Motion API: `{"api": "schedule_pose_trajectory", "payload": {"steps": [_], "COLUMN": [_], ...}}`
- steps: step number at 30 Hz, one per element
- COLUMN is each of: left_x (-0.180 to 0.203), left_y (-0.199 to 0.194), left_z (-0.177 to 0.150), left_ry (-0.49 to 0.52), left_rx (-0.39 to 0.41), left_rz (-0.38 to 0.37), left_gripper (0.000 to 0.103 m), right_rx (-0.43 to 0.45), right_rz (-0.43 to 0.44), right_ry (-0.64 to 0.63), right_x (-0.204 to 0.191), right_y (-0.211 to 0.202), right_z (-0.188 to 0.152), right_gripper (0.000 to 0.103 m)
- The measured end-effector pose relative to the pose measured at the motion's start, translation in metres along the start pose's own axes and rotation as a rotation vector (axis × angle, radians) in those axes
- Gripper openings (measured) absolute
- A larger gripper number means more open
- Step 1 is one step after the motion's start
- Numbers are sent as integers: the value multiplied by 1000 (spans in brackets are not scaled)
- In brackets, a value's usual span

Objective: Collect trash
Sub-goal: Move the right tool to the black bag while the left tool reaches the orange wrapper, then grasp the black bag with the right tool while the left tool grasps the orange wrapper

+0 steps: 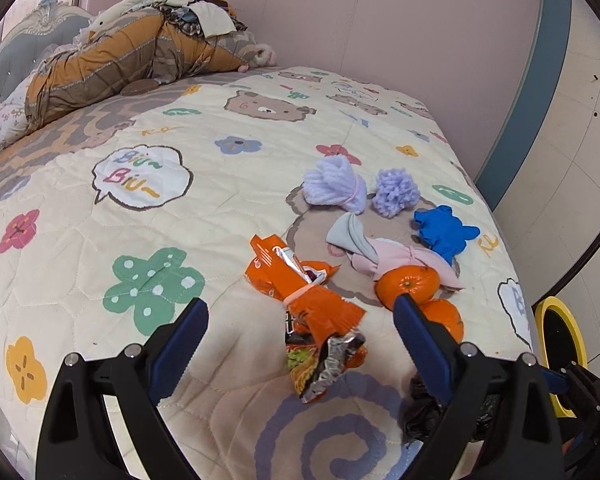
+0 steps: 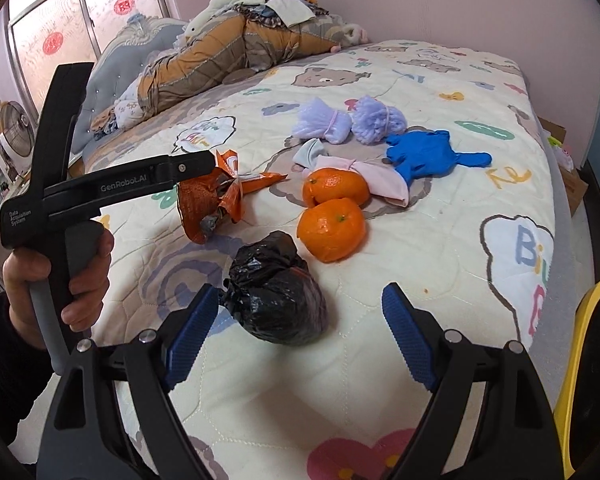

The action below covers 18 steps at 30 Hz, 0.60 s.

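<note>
Crumpled orange wrapper [image 1: 304, 300] and knotted black bag [image 2: 276, 292] lie apart on quilt [image 2: 380, 360]

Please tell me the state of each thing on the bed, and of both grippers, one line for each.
left gripper: open, fingers either side of the wrapper.
right gripper: open, at the bag.
orange snack wrapper: crumpled, torn open.
black plastic bag: bunched up.
two oranges: unpeeled, touching.
blue glove: lying flat.

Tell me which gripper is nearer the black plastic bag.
Right. The right gripper is open directly in front of the black plastic bag, which sits just ahead of its left finger. The left gripper is aimed at the orange snack wrapper instead, with the bag off beside its right finger.
</note>
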<state>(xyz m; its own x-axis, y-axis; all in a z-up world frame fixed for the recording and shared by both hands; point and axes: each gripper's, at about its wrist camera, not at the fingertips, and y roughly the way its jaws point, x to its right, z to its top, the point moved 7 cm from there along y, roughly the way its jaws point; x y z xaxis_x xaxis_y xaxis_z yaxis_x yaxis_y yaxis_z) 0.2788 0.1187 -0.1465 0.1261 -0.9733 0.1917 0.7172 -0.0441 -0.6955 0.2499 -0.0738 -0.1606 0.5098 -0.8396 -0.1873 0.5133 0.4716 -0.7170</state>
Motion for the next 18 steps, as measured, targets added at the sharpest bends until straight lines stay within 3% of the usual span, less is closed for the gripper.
{"api": "schedule_pose_trajectory", "payload": {"steps": [5, 16, 18], "left_x": [1, 2, 5], "left_y": [17, 48, 52], "left_z": [-3, -13, -16], "left_ry": [-10, -34, -36], "left_rx": [-37, -107, -125], "left_rz": [-12, -34, -50], "left_gripper": [89, 57, 47], "right_rx": [-9, -46, -52], "right_rz": [-9, -8, -1], "right_ry": [-35, -67, -52], "right_x": [-8, -15, -12], "right_y": [16, 51, 53], "right_z": [0, -9, -9], "right_gripper": [80, 58, 55]}}
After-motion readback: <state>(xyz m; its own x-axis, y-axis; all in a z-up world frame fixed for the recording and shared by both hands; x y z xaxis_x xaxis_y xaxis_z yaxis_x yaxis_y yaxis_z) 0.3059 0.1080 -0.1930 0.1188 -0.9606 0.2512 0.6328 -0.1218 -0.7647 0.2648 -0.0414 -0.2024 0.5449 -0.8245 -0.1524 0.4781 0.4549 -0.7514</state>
